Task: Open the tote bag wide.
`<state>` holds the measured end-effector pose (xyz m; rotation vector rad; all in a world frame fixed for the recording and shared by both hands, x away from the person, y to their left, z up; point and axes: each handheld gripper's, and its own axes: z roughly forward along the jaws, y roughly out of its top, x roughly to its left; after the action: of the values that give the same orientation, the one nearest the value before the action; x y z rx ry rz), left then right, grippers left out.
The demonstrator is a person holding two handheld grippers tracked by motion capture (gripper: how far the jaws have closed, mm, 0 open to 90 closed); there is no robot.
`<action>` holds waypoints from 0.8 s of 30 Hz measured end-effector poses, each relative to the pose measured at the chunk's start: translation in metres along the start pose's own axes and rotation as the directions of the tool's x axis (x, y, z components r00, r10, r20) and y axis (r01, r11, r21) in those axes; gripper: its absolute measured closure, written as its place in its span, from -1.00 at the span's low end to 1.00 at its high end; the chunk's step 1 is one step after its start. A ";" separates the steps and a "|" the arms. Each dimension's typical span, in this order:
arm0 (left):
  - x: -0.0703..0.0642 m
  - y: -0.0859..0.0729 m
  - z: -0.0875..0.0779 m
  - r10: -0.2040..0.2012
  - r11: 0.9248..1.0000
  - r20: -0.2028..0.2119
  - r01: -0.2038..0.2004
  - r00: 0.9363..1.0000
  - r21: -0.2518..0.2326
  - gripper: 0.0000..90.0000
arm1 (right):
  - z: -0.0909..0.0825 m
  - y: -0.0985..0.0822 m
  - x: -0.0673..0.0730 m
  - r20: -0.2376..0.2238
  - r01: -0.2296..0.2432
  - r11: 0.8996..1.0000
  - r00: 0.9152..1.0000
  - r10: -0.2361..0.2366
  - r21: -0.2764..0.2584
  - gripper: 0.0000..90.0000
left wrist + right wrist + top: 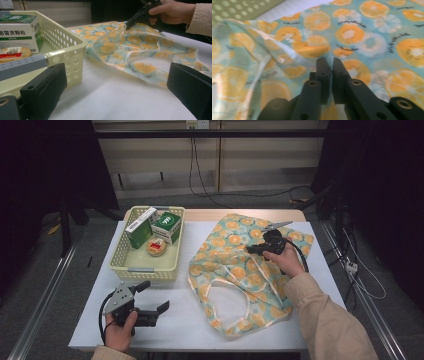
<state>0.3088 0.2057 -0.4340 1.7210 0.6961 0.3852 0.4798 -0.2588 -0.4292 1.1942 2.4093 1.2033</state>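
Pinching the orange-print bag (362, 32) right of centre, your right gripper (331, 65) clamps its fabric; lift slowly, keeping the fold caught. Your left gripper (152, 297) waits released, lower left beside the basket (142, 266).

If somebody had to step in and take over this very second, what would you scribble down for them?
Right gripper: jaws pinched on a fold of the orange-print bag, lifting the fabric a little near the bag's far side.
Left gripper: jaws wide open, holding nothing, resting on the white table in front of the basket.
Things: the bag lies mostly flat at the right of the table, its handles toward the person. The basket at the left holds two boxes and a small round tin.
Done: bag gripped.
Left, probably: open the bag and move the basket's items in; none has been touched yet.
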 end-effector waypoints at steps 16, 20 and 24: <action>-0.001 0.000 -0.001 0.015 1.000 -0.004 -0.015 1.000 0.009 -0.94 | -0.037 -0.009 0.053 -0.017 0.109 0.992 0.994 -0.111 -0.067 0.06; -0.002 0.000 0.000 0.005 1.000 -0.003 -0.005 1.000 0.009 -0.94 | -0.038 -0.024 0.073 -0.072 0.140 0.989 0.987 -0.143 -0.052 0.23; -0.002 0.001 0.000 0.015 1.000 -0.004 -0.015 1.000 0.008 -0.94 | -0.031 -0.043 0.091 -0.087 0.200 0.980 0.976 -0.198 0.019 0.35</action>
<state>0.3072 0.2041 -0.4330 1.7345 0.6894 0.3969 0.3802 -0.2251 -0.4257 0.8985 2.5433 1.1850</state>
